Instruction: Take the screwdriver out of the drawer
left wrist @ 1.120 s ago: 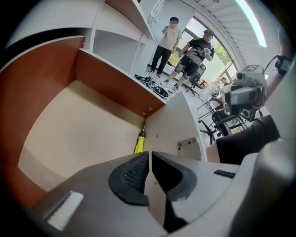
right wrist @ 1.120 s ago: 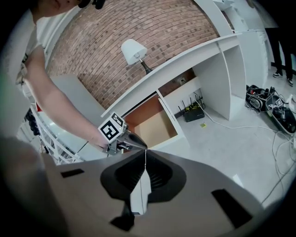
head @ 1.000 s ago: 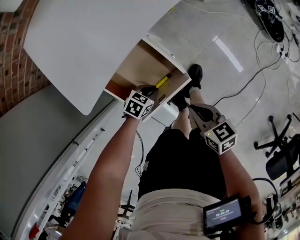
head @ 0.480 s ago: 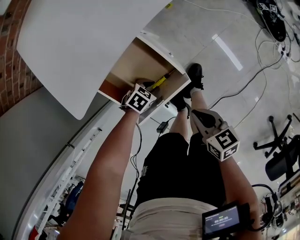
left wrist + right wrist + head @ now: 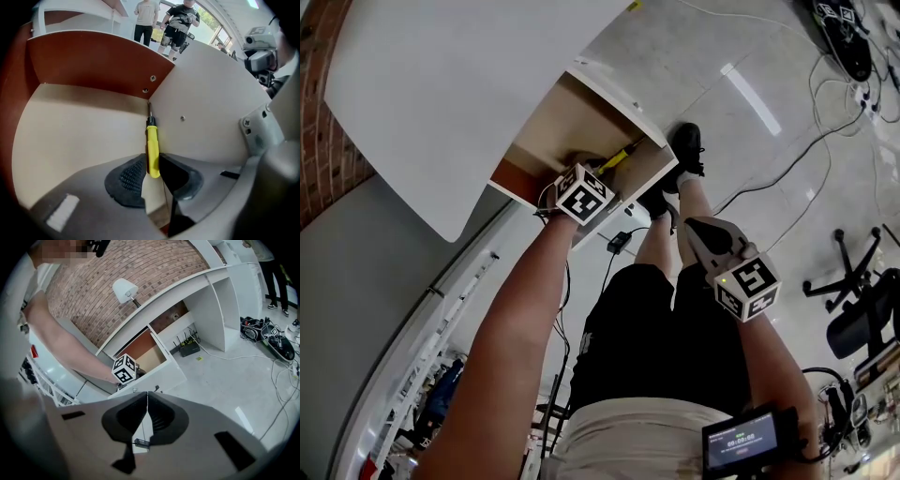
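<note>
The screwdriver (image 5: 152, 147) is in the drawer (image 5: 567, 122), yellow handle toward us. It lies right in the corner where the pale floor meets the white side wall (image 5: 206, 108). Its dark collar and thin shaft point at the reddish-brown back wall (image 5: 93, 70), and the tip reaches the bottom of that wall.

The left gripper (image 5: 152, 162) is down inside the drawer. Its two dark ribbed pads (image 5: 129, 180) are set against either side of the handle's butt end, so it's pinching the screwdriver. Only that last bit of yellow sits between the jaws, and the rest of the tool runs out ahead, flat on the drawer floor.

From the head view, the left gripper's marker cube (image 5: 583, 195) is at the drawer's open front, with the forearm stretched out to it. The drawer is pulled out from under the white tabletop (image 5: 459, 84).

The right gripper (image 5: 147, 395) is well away from the drawer, held over the person's black shorts (image 5: 656, 328). Its jaws are pressed together at the tips with nothing between them. Beyond it are grey floor tiles, trailing cables (image 5: 787, 164) and a black office chair (image 5: 862, 314) at the right edge.
</note>
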`<control>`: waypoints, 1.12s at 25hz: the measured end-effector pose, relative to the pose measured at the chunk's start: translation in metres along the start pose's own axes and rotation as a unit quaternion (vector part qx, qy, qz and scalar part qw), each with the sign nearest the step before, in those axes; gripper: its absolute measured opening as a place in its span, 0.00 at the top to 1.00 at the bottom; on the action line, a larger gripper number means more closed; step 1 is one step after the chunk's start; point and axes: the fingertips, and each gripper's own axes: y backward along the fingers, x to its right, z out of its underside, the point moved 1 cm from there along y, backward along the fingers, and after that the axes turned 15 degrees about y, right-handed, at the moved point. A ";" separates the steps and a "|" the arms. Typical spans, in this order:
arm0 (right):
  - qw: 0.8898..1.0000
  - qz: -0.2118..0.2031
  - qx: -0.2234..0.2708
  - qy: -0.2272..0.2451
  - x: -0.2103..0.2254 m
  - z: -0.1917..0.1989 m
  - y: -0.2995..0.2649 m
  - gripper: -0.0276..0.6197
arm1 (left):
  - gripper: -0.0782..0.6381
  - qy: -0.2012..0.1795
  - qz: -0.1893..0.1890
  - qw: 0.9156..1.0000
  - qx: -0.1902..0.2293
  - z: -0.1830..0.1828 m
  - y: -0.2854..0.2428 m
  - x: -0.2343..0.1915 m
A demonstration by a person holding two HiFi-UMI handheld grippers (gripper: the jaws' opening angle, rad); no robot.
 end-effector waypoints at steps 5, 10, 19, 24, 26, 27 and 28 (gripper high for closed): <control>1.000 -0.001 -0.001 -0.002 0.005 -0.002 -0.003 0.95 | 0.78 -0.007 -0.004 1.000 -0.012 0.001 -0.004 0.000; 1.000 -0.003 -0.004 0.000 0.004 0.000 -0.003 0.95 | 0.80 0.010 0.009 1.000 -0.022 0.002 -0.006 0.002; 1.000 -0.004 -0.006 0.002 0.005 0.002 0.001 0.95 | 0.80 0.067 0.013 0.998 -0.013 0.012 0.008 -0.005; 1.000 -0.017 -0.006 0.014 -0.008 -0.004 -0.005 0.95 | 0.80 0.112 0.012 0.994 0.011 0.019 0.023 -0.009; 1.000 -0.022 -0.007 0.020 -0.012 -0.007 -0.007 0.95 | 0.80 0.124 0.010 0.992 0.018 0.019 0.029 -0.009; 0.999 -0.023 -0.009 0.023 -0.013 -0.008 -0.008 0.95 | 0.80 0.128 0.010 0.992 0.020 0.020 0.032 -0.009; 0.999 -0.025 -0.010 0.025 -0.015 -0.010 -0.008 0.95 | 0.80 0.133 0.010 0.991 0.022 0.020 0.035 -0.008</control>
